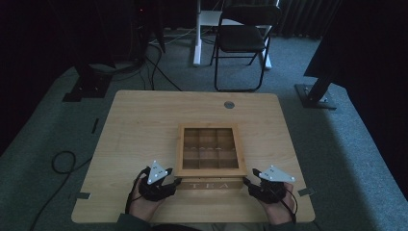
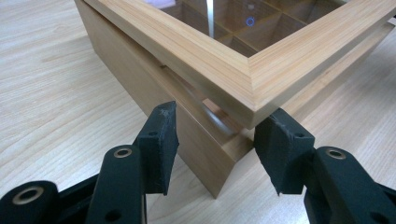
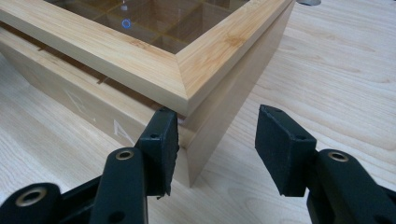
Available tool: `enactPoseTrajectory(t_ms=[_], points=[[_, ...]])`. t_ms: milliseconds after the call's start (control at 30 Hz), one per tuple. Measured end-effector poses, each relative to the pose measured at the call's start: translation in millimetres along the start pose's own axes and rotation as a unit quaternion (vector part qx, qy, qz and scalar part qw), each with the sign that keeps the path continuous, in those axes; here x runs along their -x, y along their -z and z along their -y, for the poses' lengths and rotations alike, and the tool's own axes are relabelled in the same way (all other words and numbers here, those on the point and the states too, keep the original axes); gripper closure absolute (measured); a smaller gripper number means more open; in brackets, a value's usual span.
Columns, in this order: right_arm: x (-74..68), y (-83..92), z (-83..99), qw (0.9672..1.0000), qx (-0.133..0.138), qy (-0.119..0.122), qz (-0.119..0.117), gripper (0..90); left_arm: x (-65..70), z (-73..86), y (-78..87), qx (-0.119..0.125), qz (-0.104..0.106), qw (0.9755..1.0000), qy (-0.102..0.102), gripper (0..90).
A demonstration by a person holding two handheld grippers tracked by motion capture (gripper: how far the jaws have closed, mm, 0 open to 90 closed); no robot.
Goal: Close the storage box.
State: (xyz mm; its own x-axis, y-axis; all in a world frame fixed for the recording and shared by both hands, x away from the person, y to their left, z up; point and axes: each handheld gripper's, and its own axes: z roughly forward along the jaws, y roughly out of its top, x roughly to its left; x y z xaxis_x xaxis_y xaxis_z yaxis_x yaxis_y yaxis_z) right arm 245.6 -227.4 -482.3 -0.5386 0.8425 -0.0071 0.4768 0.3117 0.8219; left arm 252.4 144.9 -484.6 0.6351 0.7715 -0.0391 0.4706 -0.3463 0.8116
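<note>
Wooden tea box (image 1: 210,159) sits mid-frame from above; the gripper views show each corner between parted jaws of left gripper (image 2: 215,140) and right gripper (image 3: 217,140).

The tea box (image 1: 210,156) stands in the lower middle of the high view and is the sole obstacle on the counter (image 1: 139,125). Its near corners sit between the spread jaws of the left tool (image 1: 174,182) and right tool (image 1: 246,182). Bare counter lies at frame left, frame right and above the box. A small round grommet (image 1: 229,104) lies flush near the upper edge.
</note>
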Motion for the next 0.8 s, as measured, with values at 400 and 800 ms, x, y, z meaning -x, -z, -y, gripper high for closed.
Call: enactPoseTrajectory(t_ms=[400,800], points=[[1.3,1.1,7.1,0.9998,-0.018,0.0,0.0,48.4,3.0,6.5,-1.6,-0.012,0.005,0.9999,-0.002,50.5],[8.3,13.7,8.0,0.9999,-0.01,-0.01,-0.001,47.2,1.8,8.0,8.1,0.004,0.011,0.9999,0.008,50.3]])
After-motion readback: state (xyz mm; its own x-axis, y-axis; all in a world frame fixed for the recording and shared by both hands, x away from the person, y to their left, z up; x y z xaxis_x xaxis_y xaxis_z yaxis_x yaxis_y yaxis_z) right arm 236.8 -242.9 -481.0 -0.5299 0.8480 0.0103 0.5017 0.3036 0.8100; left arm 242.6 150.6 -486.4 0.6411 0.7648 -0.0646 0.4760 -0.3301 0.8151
